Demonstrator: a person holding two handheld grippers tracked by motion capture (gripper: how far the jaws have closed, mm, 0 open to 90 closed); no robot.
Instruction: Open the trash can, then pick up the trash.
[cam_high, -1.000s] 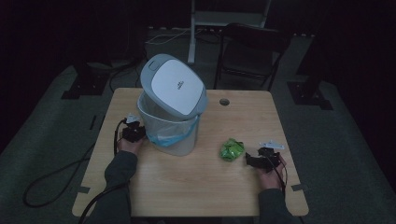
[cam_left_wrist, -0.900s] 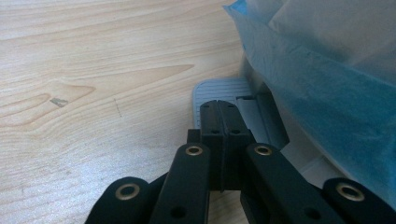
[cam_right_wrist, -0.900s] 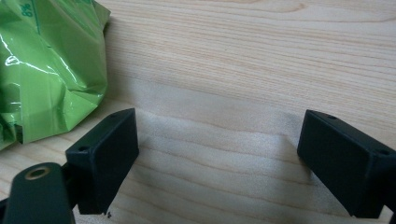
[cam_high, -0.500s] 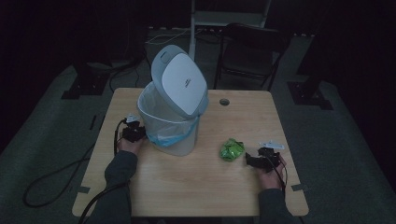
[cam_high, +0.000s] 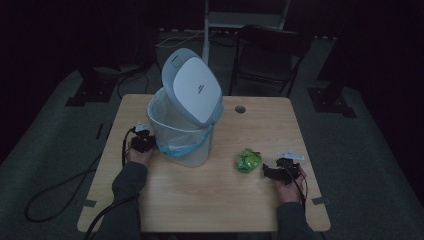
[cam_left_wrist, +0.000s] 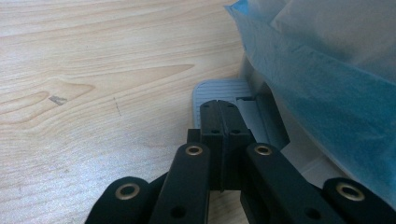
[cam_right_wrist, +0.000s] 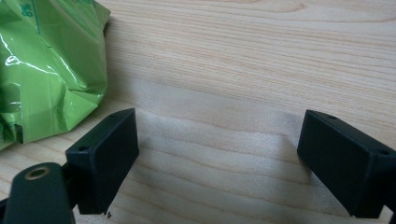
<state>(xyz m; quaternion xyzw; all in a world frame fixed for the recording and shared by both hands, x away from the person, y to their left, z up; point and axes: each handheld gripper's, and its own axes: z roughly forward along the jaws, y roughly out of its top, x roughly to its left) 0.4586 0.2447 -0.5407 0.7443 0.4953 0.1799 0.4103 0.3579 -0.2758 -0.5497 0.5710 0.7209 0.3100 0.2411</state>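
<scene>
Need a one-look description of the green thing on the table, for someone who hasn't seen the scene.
Start at the pedal bin with its raised lid, on the wooden table. To the bin's right, just ahead of the open right tool, lies a crumpled green wrapper. It is the only bright, glossy, loose item on the tabletop.

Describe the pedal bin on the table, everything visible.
The pedal bin stands upright on the wooden table, left of centre. Pale plastic body, lined with a blue-edged translucent bag. Its grey-and-white lid is tipped up, open. The shut left gripper rests on its ribbed grey foot pedal.
</scene>
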